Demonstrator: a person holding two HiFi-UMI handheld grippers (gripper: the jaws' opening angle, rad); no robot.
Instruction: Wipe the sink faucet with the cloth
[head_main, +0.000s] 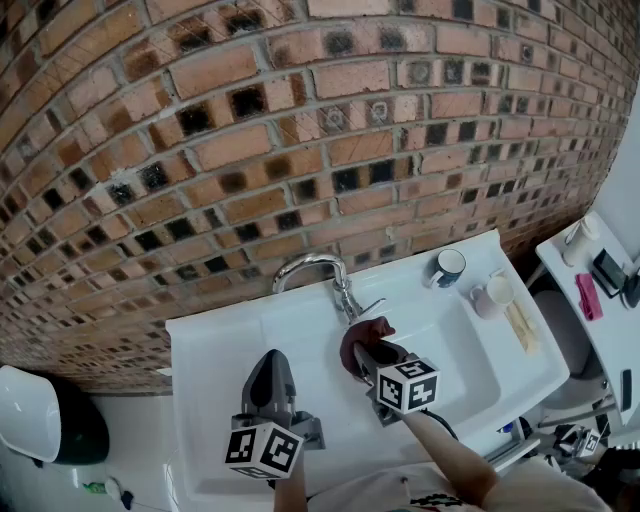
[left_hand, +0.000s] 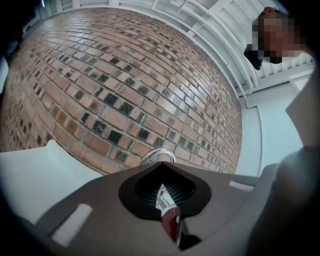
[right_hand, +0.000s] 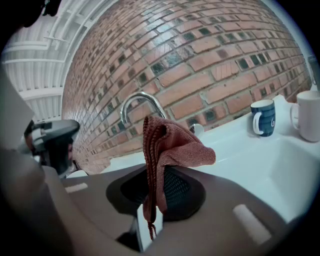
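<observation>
A curved chrome faucet (head_main: 312, 266) rises at the back of a white sink (head_main: 455, 345) against a brick wall. My right gripper (head_main: 368, 352) is shut on a reddish-brown cloth (head_main: 360, 331) just in front of the faucet's base. In the right gripper view the cloth (right_hand: 172, 145) stands up out of the right gripper (right_hand: 155, 172), with the faucet (right_hand: 140, 101) a little behind it. My left gripper (head_main: 270, 360) hangs over the sink's left part, shut and holding nothing. Past the left gripper (left_hand: 164, 176) only the top of the faucet (left_hand: 158, 155) shows.
A blue mug (head_main: 447, 267) and a pale cup (head_main: 497, 291) stand on the sink's right back ledge. A white shelf (head_main: 592, 300) with small items is at the right. A black-and-white bin (head_main: 40, 420) sits low on the left.
</observation>
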